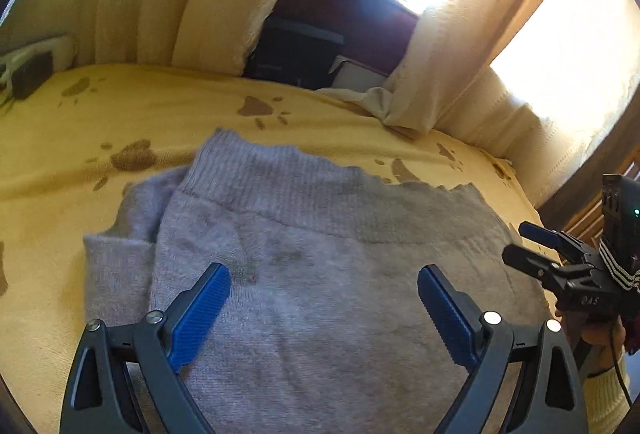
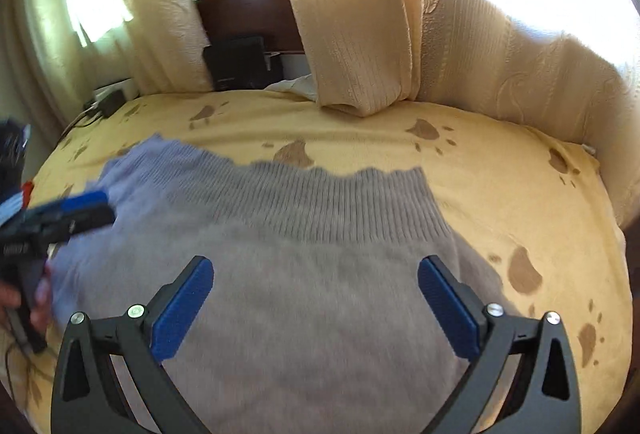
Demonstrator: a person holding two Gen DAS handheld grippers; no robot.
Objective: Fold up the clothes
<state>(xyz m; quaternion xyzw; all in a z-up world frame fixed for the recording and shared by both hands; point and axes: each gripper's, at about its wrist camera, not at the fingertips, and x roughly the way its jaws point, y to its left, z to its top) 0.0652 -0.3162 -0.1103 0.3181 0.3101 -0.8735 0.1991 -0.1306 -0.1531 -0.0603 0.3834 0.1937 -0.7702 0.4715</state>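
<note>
A grey-lilac knitted sweater (image 1: 312, 274) lies spread on a yellow blanket with brown paw prints (image 1: 120, 122), its ribbed hem toward the far side. A sleeve (image 1: 116, 266) is folded in at its left. My left gripper (image 1: 324, 286) hovers open over the sweater body, nothing between its blue pads. In the right wrist view the same sweater (image 2: 320, 274) fills the foreground, and my right gripper (image 2: 316, 282) is open above it, holding nothing. Each view shows the other gripper at its edge: the right gripper (image 1: 532, 246) and the left gripper (image 2: 92, 206), both held by a hand.
Cream curtains (image 2: 352, 14) hang down onto the far side of the bed. Dark boxes and a brown cabinet (image 2: 244, 22) stand behind. A power strip with cables (image 1: 32, 66) lies at the far left. The blanket (image 2: 540, 194) is bare on the sweater's right.
</note>
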